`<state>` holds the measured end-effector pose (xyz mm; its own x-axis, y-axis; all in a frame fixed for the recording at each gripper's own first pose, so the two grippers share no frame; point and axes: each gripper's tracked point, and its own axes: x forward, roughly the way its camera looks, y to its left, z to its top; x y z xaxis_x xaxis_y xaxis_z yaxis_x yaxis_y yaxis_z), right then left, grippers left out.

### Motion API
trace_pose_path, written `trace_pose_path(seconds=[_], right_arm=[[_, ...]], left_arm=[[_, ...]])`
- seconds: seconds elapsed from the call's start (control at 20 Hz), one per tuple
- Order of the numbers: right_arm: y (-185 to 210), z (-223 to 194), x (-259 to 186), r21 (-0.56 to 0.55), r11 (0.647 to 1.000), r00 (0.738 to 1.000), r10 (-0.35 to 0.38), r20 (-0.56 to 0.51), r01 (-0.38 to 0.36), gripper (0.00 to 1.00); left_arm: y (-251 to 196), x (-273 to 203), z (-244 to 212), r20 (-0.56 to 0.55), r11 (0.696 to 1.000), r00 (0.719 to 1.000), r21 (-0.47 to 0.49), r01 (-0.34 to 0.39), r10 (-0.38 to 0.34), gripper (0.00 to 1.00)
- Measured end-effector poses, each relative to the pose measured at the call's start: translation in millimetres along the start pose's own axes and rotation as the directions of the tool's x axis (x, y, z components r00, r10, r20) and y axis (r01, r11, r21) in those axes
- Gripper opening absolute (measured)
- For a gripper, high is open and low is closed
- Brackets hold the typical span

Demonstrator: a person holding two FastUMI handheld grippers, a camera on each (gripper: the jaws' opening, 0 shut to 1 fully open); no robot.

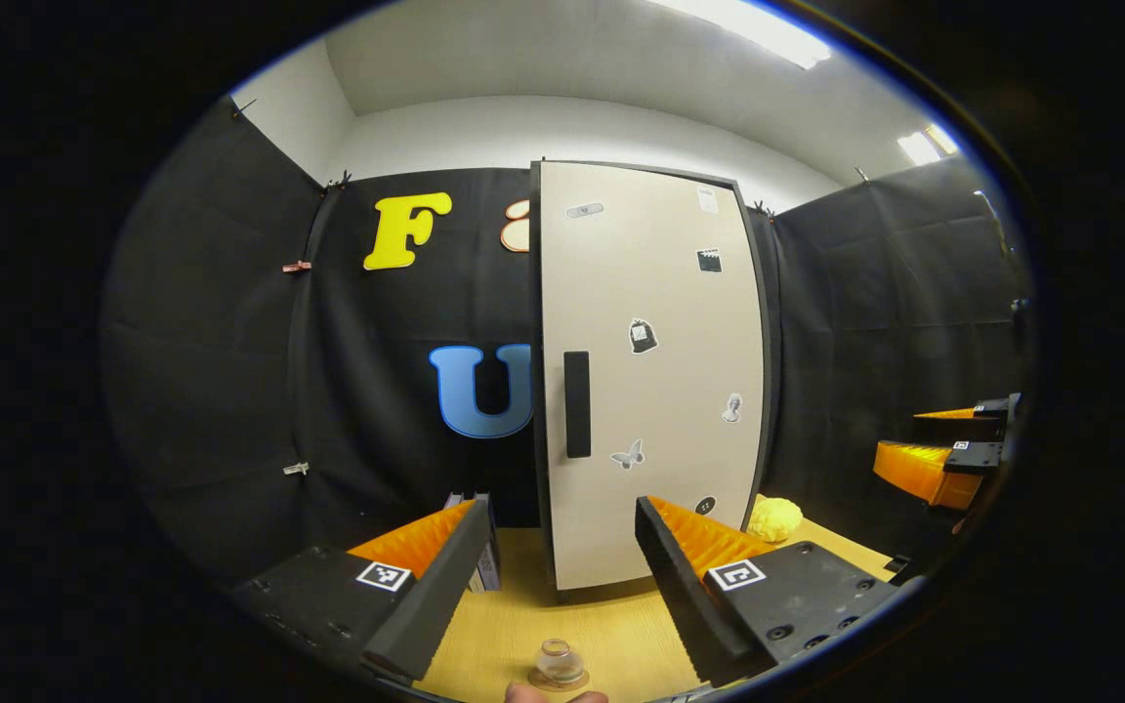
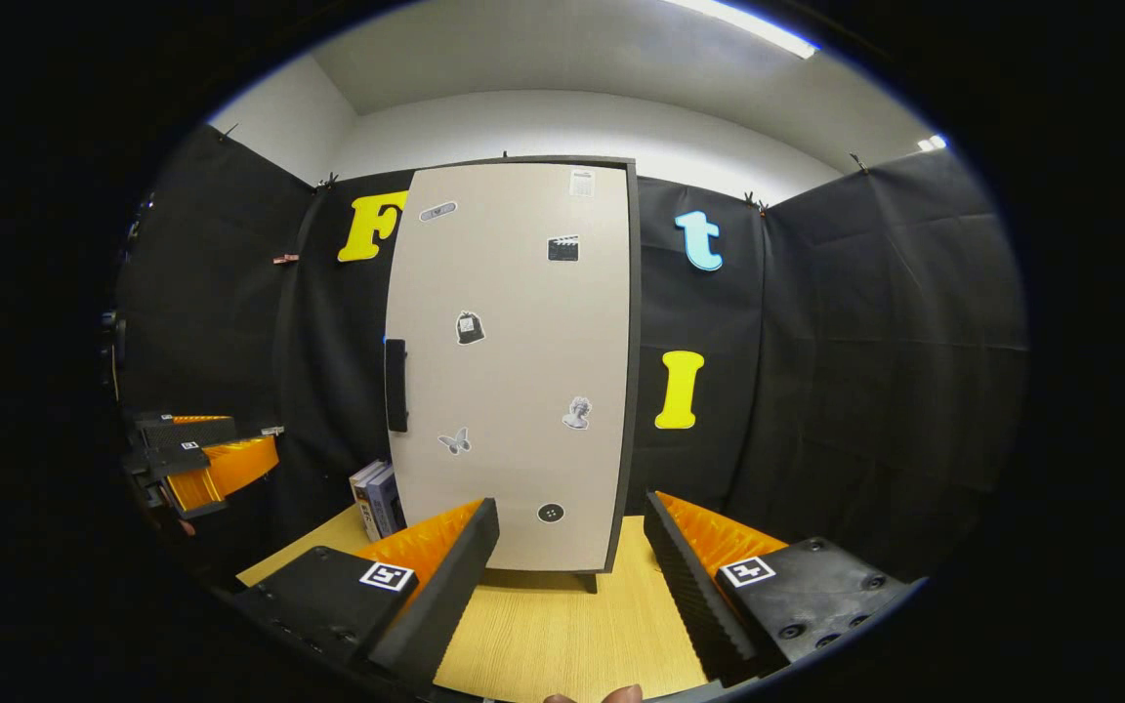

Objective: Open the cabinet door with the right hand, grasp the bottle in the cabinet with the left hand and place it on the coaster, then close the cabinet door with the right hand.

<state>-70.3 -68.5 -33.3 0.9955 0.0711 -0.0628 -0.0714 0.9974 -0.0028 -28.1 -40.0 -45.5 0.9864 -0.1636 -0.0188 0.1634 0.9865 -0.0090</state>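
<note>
Beige cabinet door (image 2: 514,371) framed in a dark edge, with a black handle (image 2: 395,386) and scattered black, grey and white stickers, among them a pale butterfly (image 2: 454,441) and a black round dot (image 2: 550,512). Light yellow wood-grain table (image 2: 562,625); lemon-yellow lump (image 1: 774,517) beside the cabinet. Clear glass bottle (image 1: 559,662) on a brownish coaster (image 1: 557,681); grey and white book spines (image 2: 375,500).
</note>
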Motion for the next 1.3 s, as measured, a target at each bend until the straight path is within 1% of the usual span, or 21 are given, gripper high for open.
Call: trace_pose_path(seconds=[0.95, 1.3], right_arm=[[-2, -2, 5, -0.001, 1.0, 1.0, -0.002, 0.001, 0.002, 0.98], [0, 3, 10, -0.01, 1.0, 1.0, 0.007, 0.021, -0.007, 0.98]], left_arm=[[-3, 4, -7, 0.004, 1.0, 1.0, 0.004, 0.002, -0.002, 0.95], [-5, 4, -8, 0.018, 1.0, 1.0, 0.016, 0.001, -0.001, 0.95]])
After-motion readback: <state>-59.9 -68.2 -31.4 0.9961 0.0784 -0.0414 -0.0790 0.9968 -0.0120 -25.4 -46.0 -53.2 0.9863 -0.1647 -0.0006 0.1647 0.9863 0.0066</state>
